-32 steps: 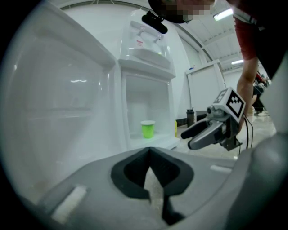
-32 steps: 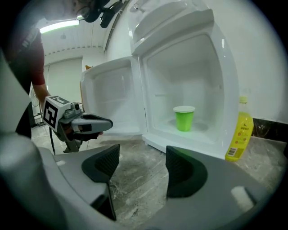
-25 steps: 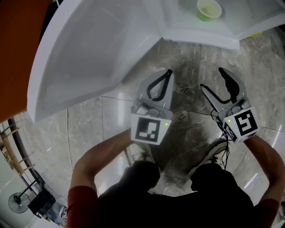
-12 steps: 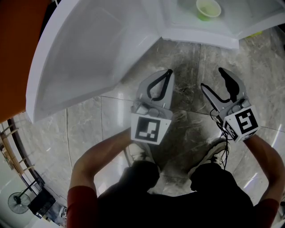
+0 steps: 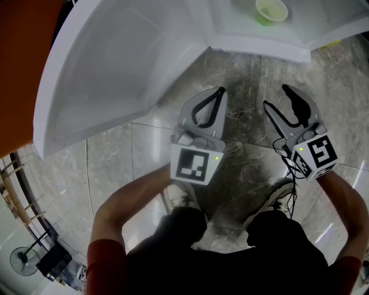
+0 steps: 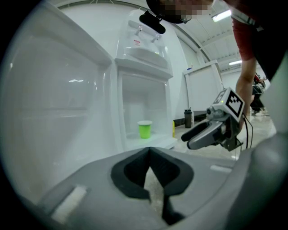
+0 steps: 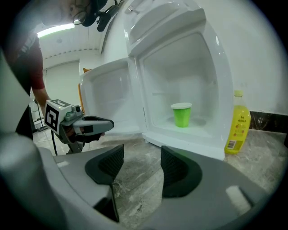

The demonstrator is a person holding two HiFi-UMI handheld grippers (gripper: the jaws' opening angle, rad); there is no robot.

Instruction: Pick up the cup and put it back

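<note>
The cup stands inside the open fridge, untouched, so I judge nothing is done yet. My right hand-held gripper is open and empty, its jaws just narrowing. My left hand-held gripper is closed on nothing. Both are well short of the cup.

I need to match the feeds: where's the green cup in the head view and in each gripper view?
Head view: green cup at the top edge, right of centre, inside the white fridge.
Left gripper view: cup near the centre, inside the fridge.
Right gripper view: cup right of centre, inside the fridge.
Shared landmark: the fridge's open door, left of the cup in all three.
</note>
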